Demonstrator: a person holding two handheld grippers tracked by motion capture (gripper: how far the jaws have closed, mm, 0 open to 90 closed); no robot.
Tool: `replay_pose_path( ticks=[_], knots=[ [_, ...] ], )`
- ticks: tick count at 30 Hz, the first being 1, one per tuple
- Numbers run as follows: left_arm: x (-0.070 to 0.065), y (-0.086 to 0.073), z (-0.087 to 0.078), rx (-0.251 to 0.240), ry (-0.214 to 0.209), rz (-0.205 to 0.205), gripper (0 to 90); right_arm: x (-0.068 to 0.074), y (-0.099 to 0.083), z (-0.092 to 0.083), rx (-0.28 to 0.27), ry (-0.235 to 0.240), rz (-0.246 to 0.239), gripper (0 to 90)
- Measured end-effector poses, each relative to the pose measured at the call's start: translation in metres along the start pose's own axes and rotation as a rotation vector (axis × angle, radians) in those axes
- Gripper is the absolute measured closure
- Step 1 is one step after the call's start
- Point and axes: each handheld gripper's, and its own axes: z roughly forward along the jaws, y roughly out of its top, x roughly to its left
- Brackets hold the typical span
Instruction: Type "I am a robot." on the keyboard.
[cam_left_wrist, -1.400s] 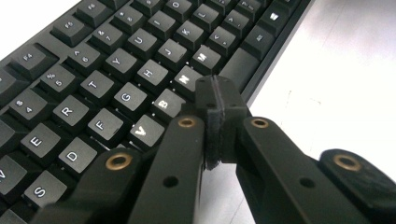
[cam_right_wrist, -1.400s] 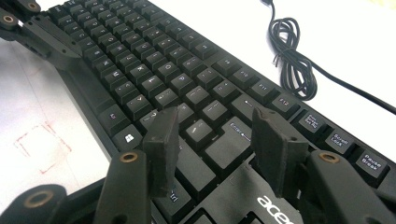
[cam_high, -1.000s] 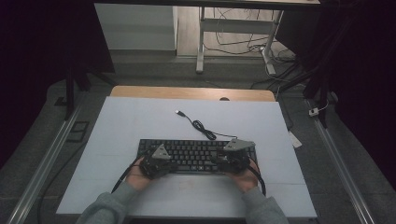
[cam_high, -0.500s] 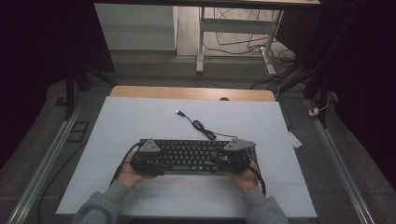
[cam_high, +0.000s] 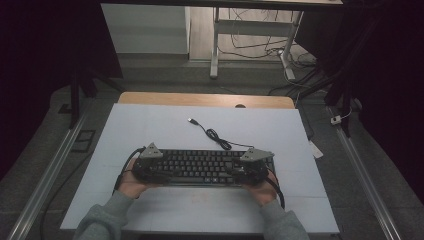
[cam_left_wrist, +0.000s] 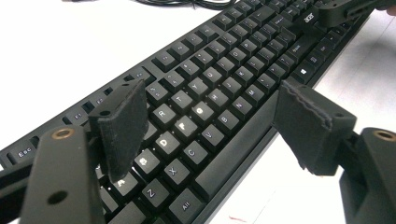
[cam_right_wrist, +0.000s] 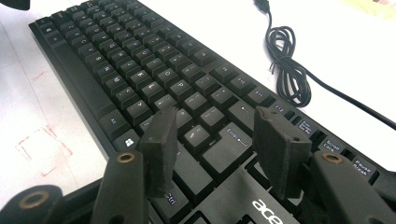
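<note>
Fingers of the left gripper (cam_left_wrist: 210, 135) stand spread wide above the left end of the keyboard (cam_high: 202, 166), having just been opening, with nothing pressed between their pads. Those of the right gripper (cam_right_wrist: 215, 149) are parted too, hovering over the Enter key region at the keyboard's right end, gripping nothing.

Around all this the room is dim, with a grey floor (cam_high: 365, 200), metal rails (cam_high: 45, 180) running along both sides of the table, and a white desk frame (cam_high: 215, 45) with tangled wires beyond the far edge. On that floor stands the table (cam_high: 150, 125), covered by a pale sheet, a strip of bare wood showing at its far edge.

Black and full-sized, the keyboard lies near the table's near edge, parallel to it, about midway between the left and right edges. Its black cable (cam_high: 215, 135) runs from the back toward the table's middle, looped once and ending in a loose plug (cam_high: 191, 120). Faint red marks (cam_right_wrist: 42, 149) show on the sheet just in front of the keyboard.
</note>
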Motion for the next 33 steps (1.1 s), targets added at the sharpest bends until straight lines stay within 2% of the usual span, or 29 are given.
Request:
replay_pose_path(
  ticks=[5, 8, 13, 17, 25, 33],
  knots=[
    [0.001, 0.001, -0.001, -0.001, 0.005, -0.004, 28.9, 0.0, 0.0, 0.001, 0.006, -0.001, -0.001, 50.3],
    [0.001, 0.002, -0.003, -0.001, 0.028, 0.003, 30.5, 0.001, 0.0, 0.002, 0.013, -0.001, -0.005, 50.3],
    [0.006, 0.001, -0.006, -0.007, 0.053, -0.025, 33.5, 0.002, 0.0, 0.003, 0.01, 0.004, -0.007, 50.3],
    [0.011, 0.0, -0.007, -0.004, 0.071, -0.032, 37.9, 0.002, 0.0, 0.003, 0.005, 0.002, -0.011, 50.3],
    [0.017, -0.004, -0.005, 0.033, 0.09, -0.039, 52.5, 0.001, -0.001, 0.004, 0.014, 0.0, -0.006, 50.2],
    [0.022, -0.009, 0.001, 0.091, 0.106, -0.036, 70.1, 0.002, -0.001, 0.004, 0.017, -0.002, -0.008, 50.0]
  ],
)
